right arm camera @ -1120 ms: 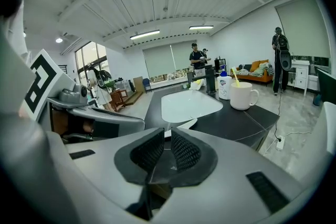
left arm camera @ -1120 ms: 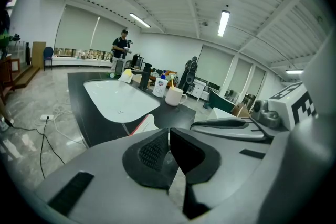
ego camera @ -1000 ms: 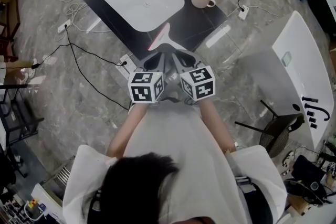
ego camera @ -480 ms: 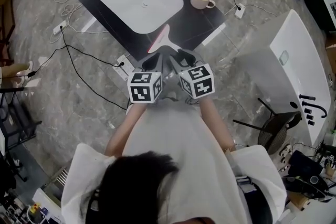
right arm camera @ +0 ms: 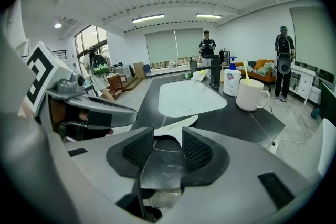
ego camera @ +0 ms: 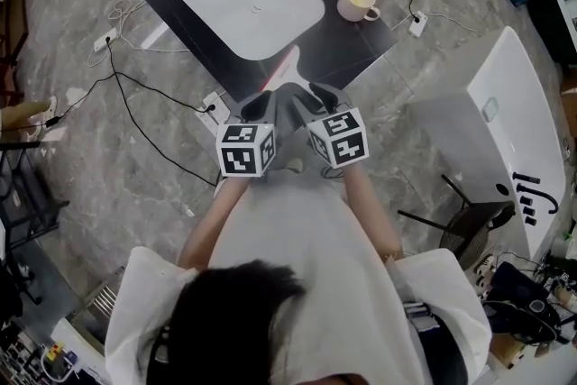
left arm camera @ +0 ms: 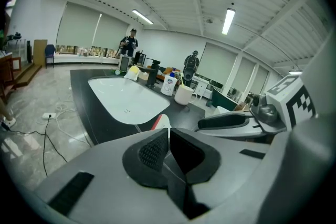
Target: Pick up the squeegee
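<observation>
Squeegee (right arm camera: 176,124) sits just beyond right claw (right arm camera: 168,135), whose empty jaws have just been opening; straddle its handle squarely before closing. Left claw (left arm camera: 168,132) is pinched together, empty.

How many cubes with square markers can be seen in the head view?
2. The left cube rides on the left gripper, the right cube on the right gripper. They sit side by side in front of the person. No others seem hidden.
</observation>
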Motion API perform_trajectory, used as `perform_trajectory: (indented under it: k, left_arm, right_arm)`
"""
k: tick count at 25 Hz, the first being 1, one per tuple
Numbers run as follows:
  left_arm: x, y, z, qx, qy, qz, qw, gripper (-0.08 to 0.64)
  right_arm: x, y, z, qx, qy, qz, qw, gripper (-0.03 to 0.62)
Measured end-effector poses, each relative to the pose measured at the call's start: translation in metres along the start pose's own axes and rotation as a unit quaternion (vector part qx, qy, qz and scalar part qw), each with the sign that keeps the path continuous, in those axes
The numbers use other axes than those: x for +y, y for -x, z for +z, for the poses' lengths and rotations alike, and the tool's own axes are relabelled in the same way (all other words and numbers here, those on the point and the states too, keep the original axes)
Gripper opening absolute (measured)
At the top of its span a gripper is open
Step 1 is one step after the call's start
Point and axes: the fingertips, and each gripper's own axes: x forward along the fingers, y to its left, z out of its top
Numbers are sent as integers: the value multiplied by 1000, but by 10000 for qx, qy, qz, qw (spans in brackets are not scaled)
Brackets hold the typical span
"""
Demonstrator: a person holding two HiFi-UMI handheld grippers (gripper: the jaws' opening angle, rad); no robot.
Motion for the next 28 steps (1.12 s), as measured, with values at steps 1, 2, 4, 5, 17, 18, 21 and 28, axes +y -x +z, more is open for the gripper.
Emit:
perform_trajectory:
  k: [1,2,4,5,17,18,21,28]
  left_arm:
    - [4,1,1,-8,13,22,10000,34]
    - [6,1,3,-18,32,40,10000,34]
    - [9,2,4,-29,62,43,10000,34]
    - [10,1,5,-26,71,33,10000,34]
    - [27,-11,15,-5,144,83,9999,34]
    - [28,-12,15,0,150,85,9999,34]
    - [29,-15,16,13,173,75,9998,34]
    - [33,-21,23,-14,319,69,9995,34]
  right_arm:
    - [0,-3,0,53,41,3,10000,161]
    - [0,-5,-1,108,79,3,9999,165]
    - [-3,-8,-1,220,128,-16,9997,178]
    - [-5,-9,-2,269,146,-34,9995,181]
    - [-21,-31,-4,814,550,-43,9952,193]
    - [-21,-33,-5,852,570,-31,9947,195]
    - [-22,-37,-11,973,574,41,9936,198]
    - [-22,-48,-22,1268,700,224,9892,200]
